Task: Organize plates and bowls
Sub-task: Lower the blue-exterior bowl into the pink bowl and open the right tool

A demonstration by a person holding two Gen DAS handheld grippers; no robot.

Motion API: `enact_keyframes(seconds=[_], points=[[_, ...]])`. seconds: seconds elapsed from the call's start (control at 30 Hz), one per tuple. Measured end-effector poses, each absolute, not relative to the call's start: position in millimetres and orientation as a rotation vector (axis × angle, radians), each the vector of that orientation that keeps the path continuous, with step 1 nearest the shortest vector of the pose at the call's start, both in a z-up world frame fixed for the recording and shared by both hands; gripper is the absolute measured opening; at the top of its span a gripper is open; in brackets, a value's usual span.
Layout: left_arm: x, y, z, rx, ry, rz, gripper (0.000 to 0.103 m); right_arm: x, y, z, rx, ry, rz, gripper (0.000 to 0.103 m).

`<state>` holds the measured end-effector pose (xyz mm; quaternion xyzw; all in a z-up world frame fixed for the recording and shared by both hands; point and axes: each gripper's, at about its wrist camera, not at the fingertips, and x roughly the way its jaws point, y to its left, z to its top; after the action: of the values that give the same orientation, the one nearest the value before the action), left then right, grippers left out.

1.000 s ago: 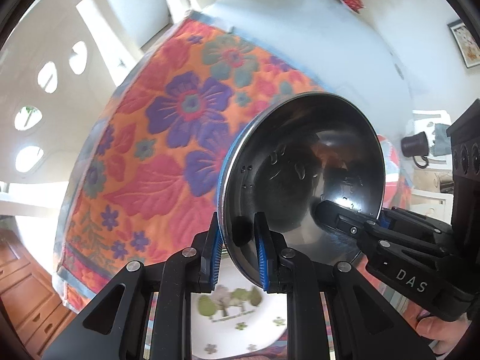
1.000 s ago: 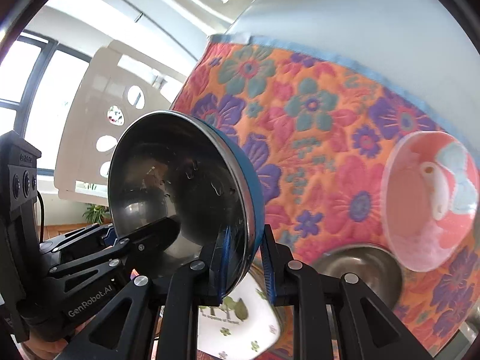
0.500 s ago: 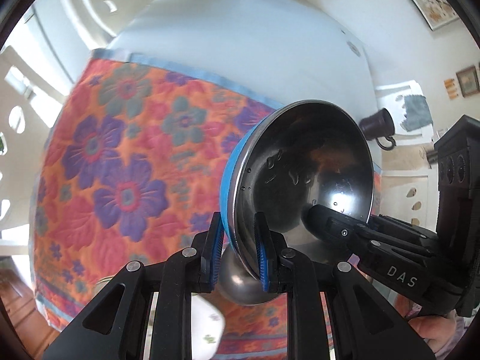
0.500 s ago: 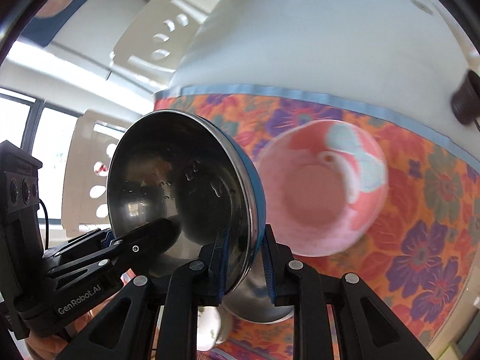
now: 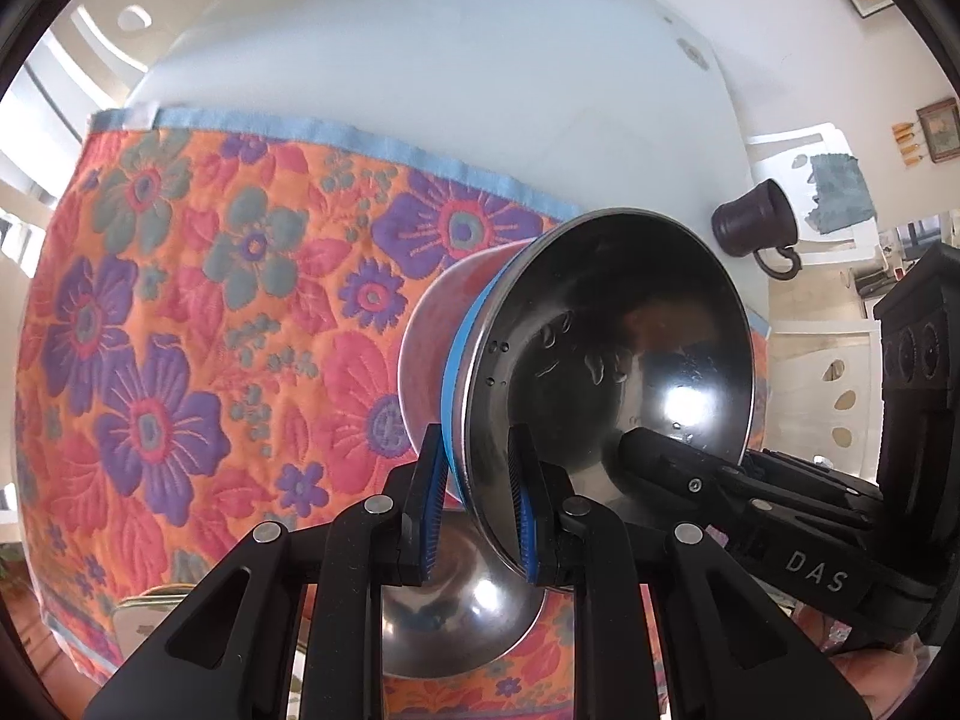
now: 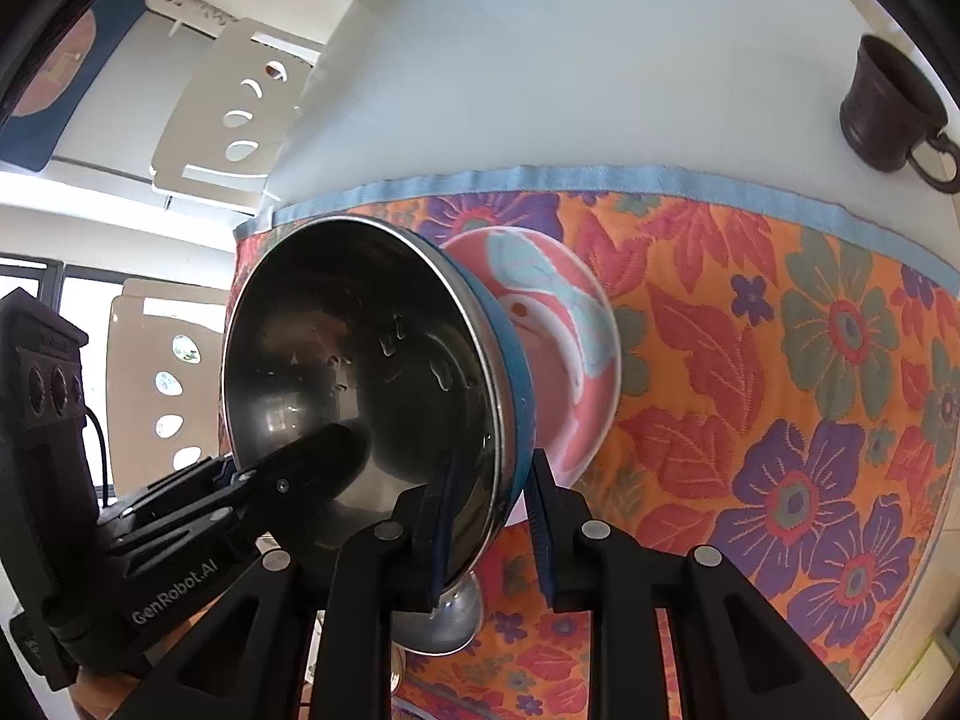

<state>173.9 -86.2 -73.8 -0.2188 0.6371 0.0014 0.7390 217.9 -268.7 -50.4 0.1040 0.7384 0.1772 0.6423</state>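
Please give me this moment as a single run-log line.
left gripper: shut on steel bowl rim | right gripper: shut on opposite rim | bowl: tilted, airborne over pink bowl | next: likely nest

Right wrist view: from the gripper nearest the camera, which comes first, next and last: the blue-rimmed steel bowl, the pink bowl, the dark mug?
1. The blue-rimmed steel bowl, clamped by its rim in the right gripper.
2. The pink bowl, just behind the steel one, on the floral cloth.
3. The dark mug, far upper right, on the bare pale table beyond the cloth's edge.
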Motion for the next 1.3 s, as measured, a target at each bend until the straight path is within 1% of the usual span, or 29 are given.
enact_keyframes(seconds=[0.33,0.57,0.87,0.97,1.0,1.13,1.17,1.2,1.27,1.3], points=[[183.3,-92.2,-90.3,-0.406,1.42,0.026,0.017,225.0,-271.2,-72.9,0.24,1.713,0.397,0.022],[186.2,-94.2,-92.9,-0.347,1.42,0.036,0.018,229.0,-276.4,-82.0,0.254,1.722,0.377,0.026],[177.8,-81.1,-82.4,-0.387,1.403,0.038,0.019,224.4,-288.1,-71.0,0.306,1.704,0.364,0.026],[171.3,-74.4,-74.8,-0.395,1.391,0.042,0.025,220.0,-288.5,-66.8,0.331,1.708,0.371,0.026],[166.9,-71.6,-73.2,-0.391,1.394,0.047,0.029,217.0,-287.9,-64.0,0.341,1.708,0.376,0.026],[149.6,-60.2,-73.8,-0.374,1.43,0.073,0.03,206.2,-281.7,-52.0,0.343,1.7,0.388,0.027],[145.1,-57.2,-74.4,-0.376,1.433,0.081,0.03,203.2,-278.9,-48.9,0.338,1.698,0.392,0.032],[139.9,-53.8,-75.4,-0.381,1.433,0.089,0.033,200.7,-276.2,-47.4,0.334,1.699,0.393,0.044],[129.7,-46.9,-79.9,-0.395,1.448,0.094,0.038,193.3,-271.3,-44.4,0.321,1.693,0.39,0.059],[126.5,-46.1,-82.1,-0.352,1.48,0.101,0.046,188.6,-268.8,-43.0,0.314,1.686,0.394,0.059]])
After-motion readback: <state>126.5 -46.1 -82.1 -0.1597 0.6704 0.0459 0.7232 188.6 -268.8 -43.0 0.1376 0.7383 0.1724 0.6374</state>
